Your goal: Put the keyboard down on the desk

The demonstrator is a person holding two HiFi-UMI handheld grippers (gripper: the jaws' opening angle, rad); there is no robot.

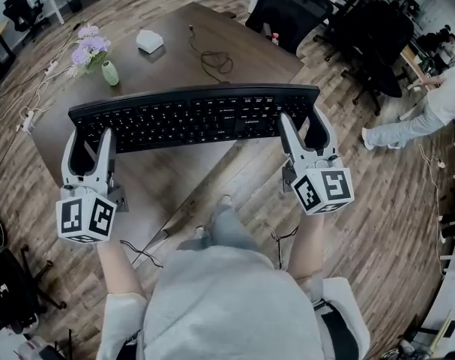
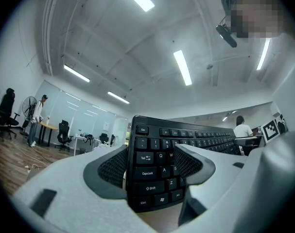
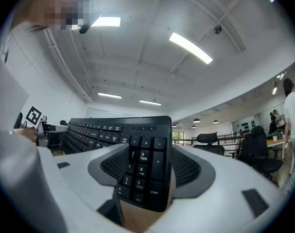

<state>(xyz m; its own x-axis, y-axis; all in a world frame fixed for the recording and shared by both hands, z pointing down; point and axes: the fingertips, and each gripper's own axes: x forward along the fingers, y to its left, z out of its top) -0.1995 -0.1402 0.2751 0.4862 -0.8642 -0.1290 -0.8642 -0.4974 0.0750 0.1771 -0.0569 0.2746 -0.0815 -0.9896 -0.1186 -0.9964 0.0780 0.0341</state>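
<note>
A long black keyboard (image 1: 193,118) is held in the air over the near edge of the brown desk (image 1: 175,40), its keys facing me. My left gripper (image 1: 88,147) is shut on its left end, where the Caps Lock and Shift keys (image 2: 149,174) sit between the padded jaws. My right gripper (image 1: 306,132) is shut on its right end, over the number pad (image 3: 145,171). Both gripper views look up past the keyboard (image 2: 186,140) to the ceiling. The keyboard's underside is hidden.
On the desk's far part stand a small green vase of purple flowers (image 1: 94,52), a white object (image 1: 149,41) and a looped dark cable (image 1: 214,60). Black office chairs (image 1: 373,36) crowd the far right. A person (image 1: 429,111) bends over at the right edge. Below is wood floor (image 1: 234,171).
</note>
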